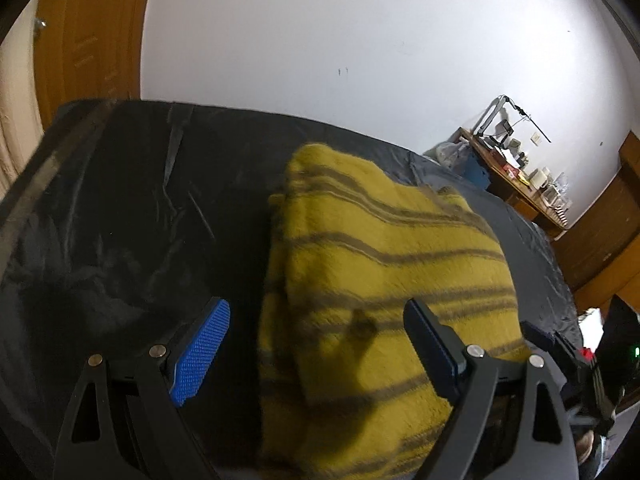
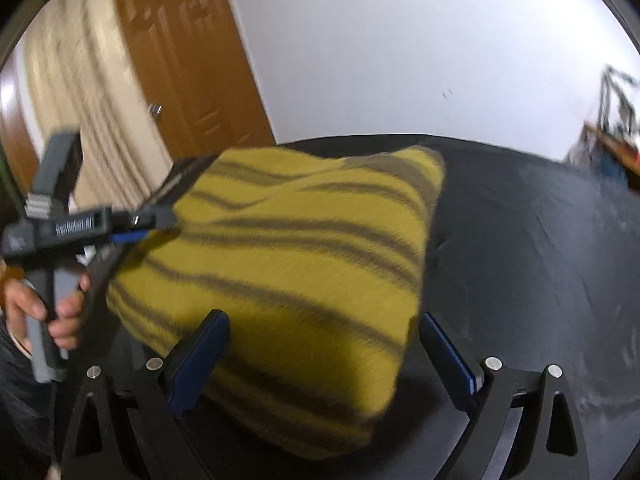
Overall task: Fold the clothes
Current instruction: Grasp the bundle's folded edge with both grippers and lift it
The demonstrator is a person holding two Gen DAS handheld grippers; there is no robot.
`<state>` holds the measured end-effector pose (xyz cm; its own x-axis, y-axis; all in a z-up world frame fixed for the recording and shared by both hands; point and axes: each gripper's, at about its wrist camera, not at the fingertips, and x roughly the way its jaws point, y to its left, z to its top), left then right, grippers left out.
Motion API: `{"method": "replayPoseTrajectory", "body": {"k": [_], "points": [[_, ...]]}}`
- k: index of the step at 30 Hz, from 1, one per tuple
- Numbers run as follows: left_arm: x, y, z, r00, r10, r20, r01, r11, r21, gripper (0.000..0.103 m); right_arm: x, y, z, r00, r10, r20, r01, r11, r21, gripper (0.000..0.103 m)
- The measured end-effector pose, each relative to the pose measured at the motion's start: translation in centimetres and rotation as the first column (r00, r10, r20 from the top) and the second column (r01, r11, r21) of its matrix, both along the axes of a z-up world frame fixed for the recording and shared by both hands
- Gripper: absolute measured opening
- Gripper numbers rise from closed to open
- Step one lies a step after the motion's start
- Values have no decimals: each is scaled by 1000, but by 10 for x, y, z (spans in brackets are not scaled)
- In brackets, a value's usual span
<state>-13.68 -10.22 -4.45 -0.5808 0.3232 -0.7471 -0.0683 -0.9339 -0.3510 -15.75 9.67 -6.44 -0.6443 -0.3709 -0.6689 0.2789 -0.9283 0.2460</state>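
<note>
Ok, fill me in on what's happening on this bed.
A person is folding clothes with two handheld grippers. A yellow striped fuzzy garment lies folded into a thick bundle on the black sheet. The left gripper and right gripper are both open, poised over the bundle's near edge and holding nothing. The person's hand grips the left gripper's handle, seen in the right wrist view.
</note>
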Motion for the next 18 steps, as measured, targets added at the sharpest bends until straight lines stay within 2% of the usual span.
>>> {"method": "replayPoseTrajectory", "body": {"k": [4,9,18], "points": [[-24,-5,-17,996,-38,87,31,996,87,92,-19,24,5,998,-43,48,47,994,-96,97],[-48,-13,-35,981,-83,177,50,981,186,92,-54,40,-8,984,-35,172,68,980,-189,97],[-62,-20,-41,957,-212,200,135,931,340,93,-81,24,-31,962,81,262,-1,956,-292,97]]}}
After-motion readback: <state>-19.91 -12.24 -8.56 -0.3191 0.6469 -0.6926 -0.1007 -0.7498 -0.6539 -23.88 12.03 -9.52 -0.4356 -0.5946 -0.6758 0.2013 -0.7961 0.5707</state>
